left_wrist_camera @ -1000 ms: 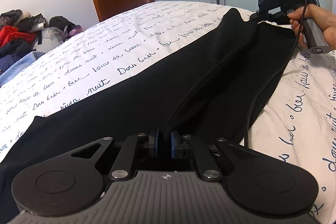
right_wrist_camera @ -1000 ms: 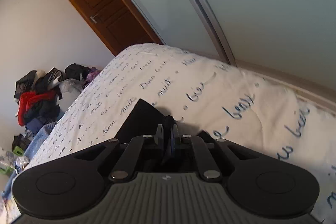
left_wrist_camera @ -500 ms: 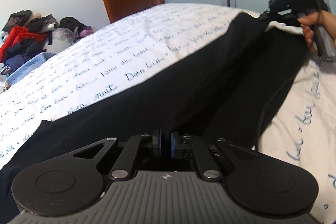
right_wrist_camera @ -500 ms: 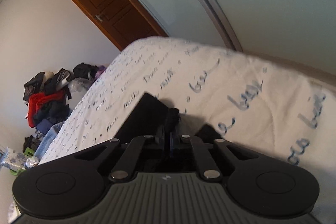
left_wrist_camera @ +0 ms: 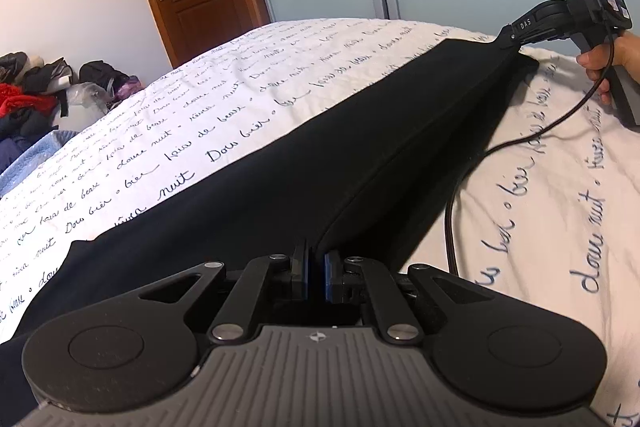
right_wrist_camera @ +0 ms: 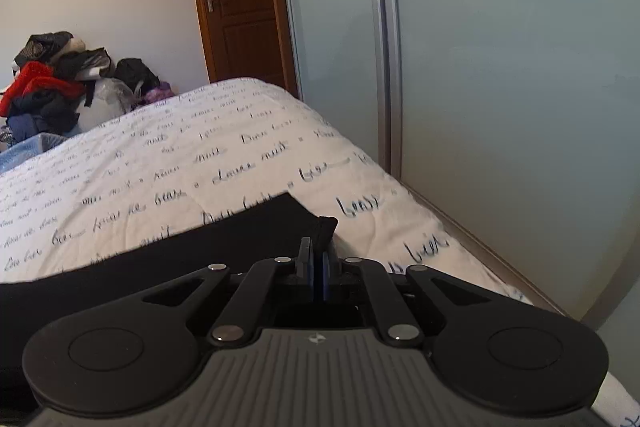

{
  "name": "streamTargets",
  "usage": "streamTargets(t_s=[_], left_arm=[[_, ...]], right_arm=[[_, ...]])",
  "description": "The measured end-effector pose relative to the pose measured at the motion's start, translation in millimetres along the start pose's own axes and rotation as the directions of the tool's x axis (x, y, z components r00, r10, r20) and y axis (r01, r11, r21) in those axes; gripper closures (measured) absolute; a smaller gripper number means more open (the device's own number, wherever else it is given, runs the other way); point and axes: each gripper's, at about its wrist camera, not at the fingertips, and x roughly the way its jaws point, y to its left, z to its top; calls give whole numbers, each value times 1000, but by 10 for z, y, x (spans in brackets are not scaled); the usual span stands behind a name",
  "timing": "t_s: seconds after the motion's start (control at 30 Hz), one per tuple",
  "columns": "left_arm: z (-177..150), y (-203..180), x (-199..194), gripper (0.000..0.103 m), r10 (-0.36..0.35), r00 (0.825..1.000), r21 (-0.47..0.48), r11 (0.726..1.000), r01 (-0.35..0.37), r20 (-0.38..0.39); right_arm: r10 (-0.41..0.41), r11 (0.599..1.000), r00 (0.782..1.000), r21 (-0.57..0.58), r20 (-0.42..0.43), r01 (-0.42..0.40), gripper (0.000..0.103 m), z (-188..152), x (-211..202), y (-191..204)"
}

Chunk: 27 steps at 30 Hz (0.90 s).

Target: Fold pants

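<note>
Bed (left_wrist_camera: 560,211) | pants (left_wrist_camera: 320,167) stretched between left claw (left_wrist_camera: 316,277), right claw (right_wrist_camera: 318,265)

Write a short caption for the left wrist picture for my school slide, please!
Left gripper and right gripper each pinch an end of the black pants, stretched over the bed.

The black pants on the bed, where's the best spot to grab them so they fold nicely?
Probably by the two ends of one long edge, coming in low along the bed. The pants lie stretched in a long strip, so pinching both ends keeps the edge straight. That is how they are held now: the left gripper pinches the near end and the right gripper the far corner.
</note>
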Motion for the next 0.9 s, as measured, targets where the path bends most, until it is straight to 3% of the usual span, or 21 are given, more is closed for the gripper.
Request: streamTargets(t_s=[0.27, 0.33, 0.43, 0.63, 0.77, 0.9], left_arm=[[-80, -57, 79, 89, -17, 999, 36, 999, 19, -42], [-75, -67, 67, 86, -11, 999, 38, 999, 12, -37], [-60, -37, 36, 81, -28, 999, 39, 999, 29, -38], [-24, 69, -76, 71, -108, 994, -5, 994, 108, -33], [13, 136, -163, 70, -152, 988, -40, 988, 151, -17], [94, 233, -221, 69, -185, 983, -111, 976, 186, 18]], right_arm=[[16, 999, 999, 49, -45, -13, 98, -99, 23, -155], [4, 1000, 998, 24, -58, -2, 93, -102, 34, -139], [-35, 999, 998, 12, -49, 36, 76, -99, -15, -167], [27, 999, 997, 22, -78, -25, 76, -119, -29, -283], [-37, 997, 999, 63, -36, 40, 73, -99, -74, -330], [-39, 991, 998, 133, 55, 31, 73, -115, -262, -355]])
